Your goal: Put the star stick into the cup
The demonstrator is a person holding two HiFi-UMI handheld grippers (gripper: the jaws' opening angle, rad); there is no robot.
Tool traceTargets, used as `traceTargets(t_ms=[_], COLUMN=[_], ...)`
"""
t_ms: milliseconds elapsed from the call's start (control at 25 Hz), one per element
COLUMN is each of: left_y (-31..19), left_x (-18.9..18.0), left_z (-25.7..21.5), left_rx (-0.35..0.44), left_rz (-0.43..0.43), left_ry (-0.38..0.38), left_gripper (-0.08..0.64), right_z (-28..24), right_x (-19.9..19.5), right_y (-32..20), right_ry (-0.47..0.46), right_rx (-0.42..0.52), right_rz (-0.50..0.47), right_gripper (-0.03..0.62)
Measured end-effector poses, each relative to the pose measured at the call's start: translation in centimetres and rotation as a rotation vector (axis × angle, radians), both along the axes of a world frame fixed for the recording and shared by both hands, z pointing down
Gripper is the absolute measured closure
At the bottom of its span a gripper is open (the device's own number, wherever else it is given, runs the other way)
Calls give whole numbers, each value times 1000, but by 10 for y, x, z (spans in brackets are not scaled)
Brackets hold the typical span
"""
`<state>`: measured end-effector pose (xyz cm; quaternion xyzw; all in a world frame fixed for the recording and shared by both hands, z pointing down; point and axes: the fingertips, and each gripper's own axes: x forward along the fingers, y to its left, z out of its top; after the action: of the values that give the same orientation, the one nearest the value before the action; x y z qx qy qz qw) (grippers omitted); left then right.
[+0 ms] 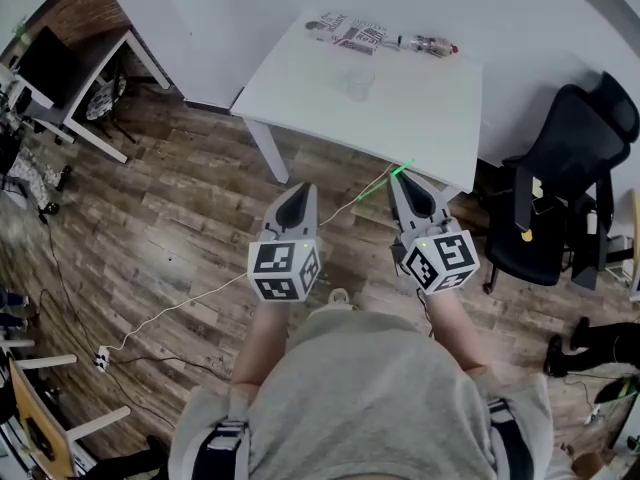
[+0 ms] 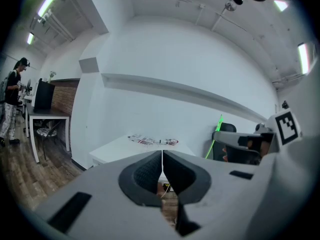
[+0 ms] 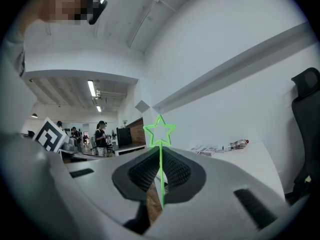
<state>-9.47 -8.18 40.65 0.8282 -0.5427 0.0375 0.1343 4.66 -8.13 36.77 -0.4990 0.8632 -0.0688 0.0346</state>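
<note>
My right gripper [image 1: 401,180] is shut on the thin green star stick [image 3: 160,132], whose outlined star stands up past the jaw tips. In the head view the stick's green end [image 1: 402,169] shows just short of the white table's [image 1: 420,118] near edge. A clear cup [image 1: 360,85] stands on that table towards its far side, well ahead of both grippers. To the left of the right one, my left gripper [image 1: 304,190] hangs over the wooden floor. Its jaws are shut with nothing between them [image 2: 162,154]. The stick also shows in the left gripper view [image 2: 215,135].
A plastic bottle [image 1: 431,45] and printed papers [image 1: 348,31] lie at the table's far edge. A black office chair [image 1: 562,183] stands to the right. A desk [image 1: 95,73] is at far left. A white cable [image 1: 190,304] runs across the floor.
</note>
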Motion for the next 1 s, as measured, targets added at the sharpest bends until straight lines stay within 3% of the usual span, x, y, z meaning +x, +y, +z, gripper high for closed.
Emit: traceTargets(t_ms=[680,1000], left_y=[-66,-123], left_x=[1,0], left_z=[23,34], left_rx=[-47,-53], left_rz=[53,46], left_ry=[-1,-14], left_gripper=[551,551], right_z=[1,1], right_x=[18,29], right_y=[-76,-141], right_ry=[18,-6], right_rx=[19,40], right_rz=[83,104], right_gripper=[575,574])
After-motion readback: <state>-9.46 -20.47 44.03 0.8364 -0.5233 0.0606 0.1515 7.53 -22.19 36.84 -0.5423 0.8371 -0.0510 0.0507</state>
